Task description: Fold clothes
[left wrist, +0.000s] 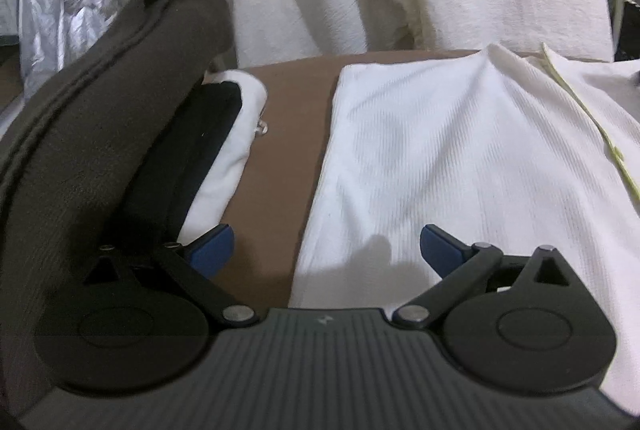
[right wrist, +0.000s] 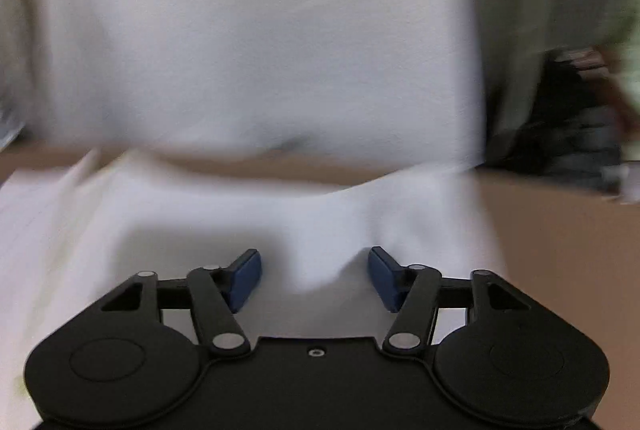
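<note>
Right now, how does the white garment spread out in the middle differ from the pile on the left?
The white garment lies as one wide ribbed layer; the pile is several stacked pieces. The garment is all white; the pile shows black over white. Both rest on the brown surface.

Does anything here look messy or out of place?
Mostly tidy. The white garment lies on the brown surface with a raised wrinkle at its far edge. A dark folded cloth rises up at the left.
</note>
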`<state>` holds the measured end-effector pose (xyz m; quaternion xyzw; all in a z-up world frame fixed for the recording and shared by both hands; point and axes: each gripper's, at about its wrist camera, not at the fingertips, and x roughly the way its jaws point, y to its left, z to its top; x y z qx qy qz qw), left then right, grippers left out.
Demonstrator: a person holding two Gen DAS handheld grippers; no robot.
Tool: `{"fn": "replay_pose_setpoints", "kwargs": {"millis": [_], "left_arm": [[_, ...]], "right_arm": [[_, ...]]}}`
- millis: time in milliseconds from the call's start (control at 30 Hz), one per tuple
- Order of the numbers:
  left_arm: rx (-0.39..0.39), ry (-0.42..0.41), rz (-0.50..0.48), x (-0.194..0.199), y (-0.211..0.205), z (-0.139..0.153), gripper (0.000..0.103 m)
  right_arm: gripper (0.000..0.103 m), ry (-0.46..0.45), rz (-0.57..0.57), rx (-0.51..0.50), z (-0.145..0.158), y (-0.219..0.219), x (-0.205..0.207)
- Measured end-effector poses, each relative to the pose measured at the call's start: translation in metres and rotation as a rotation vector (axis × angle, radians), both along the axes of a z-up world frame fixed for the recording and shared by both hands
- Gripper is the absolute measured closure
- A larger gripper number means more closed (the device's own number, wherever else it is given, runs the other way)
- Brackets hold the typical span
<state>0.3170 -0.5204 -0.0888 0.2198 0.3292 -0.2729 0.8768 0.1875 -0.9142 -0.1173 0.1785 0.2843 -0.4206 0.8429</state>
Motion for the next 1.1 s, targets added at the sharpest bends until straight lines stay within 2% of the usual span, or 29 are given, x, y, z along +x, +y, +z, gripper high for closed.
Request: {"fn": "replay_pose_setpoints", "kwargs": {"millis": [67, 133, 200, 267, 333, 433, 500, 533, 567, 633, 700, 733, 800, 833, 900, 933, 967, 1033, 1100], "left_arm": [[-0.032, 0.032, -0.002, -0.009, 0.004, 0.008, 0.002], [-0.062, 0.062, -0.007, -0.019, 0.013, 0.013, 0.002], [-0.075, 0.092, 0.005, -0.029, 0.023, 0.012, 0.002], [-0.078, 0.141, 0.034, -0.033, 0.027, 0.005, 0.002], [-0.079, 0.185, 0.045, -0.036, 0.028, -0.001, 0.002], [-0.073, 0.2, 0.031, -0.043, 0.023, -0.003, 0.002], [-0.073, 0.185, 0.013, -0.051, 0.023, -0.001, 0.002], [-0.074, 0.179, 0.006, -0.054, 0.023, 0.0, 0.002], [-0.066, 0.176, 0.004, -0.057, 0.024, -0.002, 0.002], [-0.048, 0.169, 0.003, -0.063, 0.026, -0.006, 0.002], [-0.002, 0.153, 0.027, -0.066, 0.028, -0.013, 0.002], [0.015, 0.152, 0.036, -0.069, 0.031, -0.017, 0.002], [0.007, 0.164, 0.028, -0.075, 0.039, -0.019, 0.002], [-0.011, 0.158, 0.01, -0.082, 0.044, -0.017, 0.002], [-0.037, 0.134, -0.013, -0.098, 0.054, -0.012, 0.002], [-0.047, 0.121, -0.019, -0.107, 0.058, -0.01, 0.002], [-0.057, 0.117, -0.022, -0.116, 0.062, -0.009, 0.002], [-0.077, 0.131, -0.036, -0.134, 0.068, -0.007, 0.002], [-0.078, 0.163, -0.081, -0.152, 0.066, -0.006, 0.002]], "right_arm": [[0.033, 0.006, -0.027, 0.039, -0.001, -0.019, -0.027], [0.025, -0.044, 0.049, 0.147, 0.003, -0.025, -0.053], [0.025, 0.008, 0.107, 0.21, -0.007, -0.021, -0.068], [0.025, 0.059, 0.118, 0.202, -0.017, -0.012, -0.075], [0.025, 0.062, 0.12, 0.167, -0.026, -0.001, -0.08], [0.025, 0.037, 0.111, 0.162, -0.022, 0.005, -0.079], [0.029, 0.028, 0.131, 0.173, -0.022, 0.004, -0.072], [0.047, 0.025, 0.151, 0.169, -0.023, 0.003, -0.066], [0.096, 0.034, 0.171, 0.155, -0.024, 0.004, -0.061], [0.101, 0.079, 0.192, 0.079, -0.021, 0.012, -0.054], [0.101, 0.18, 0.139, -0.085, -0.017, 0.021, -0.048], [0.101, 0.212, 0.101, -0.135, -0.016, 0.024, -0.047], [0.099, 0.186, 0.016, -0.109, -0.01, 0.021, -0.05], [0.089, 0.154, -0.023, -0.087, -0.004, 0.022, -0.054], [0.062, 0.077, -0.018, -0.069, 0.013, 0.034, -0.07], [0.036, 0.046, 0.009, -0.061, 0.021, 0.043, -0.079], [0.031, 0.02, 0.034, -0.062, 0.03, 0.054, -0.093], [0.031, -0.02, 0.089, -0.058, 0.043, 0.077, -0.128], [0.031, -0.056, 0.152, 0.005, 0.05, 0.092, -0.171]]}}
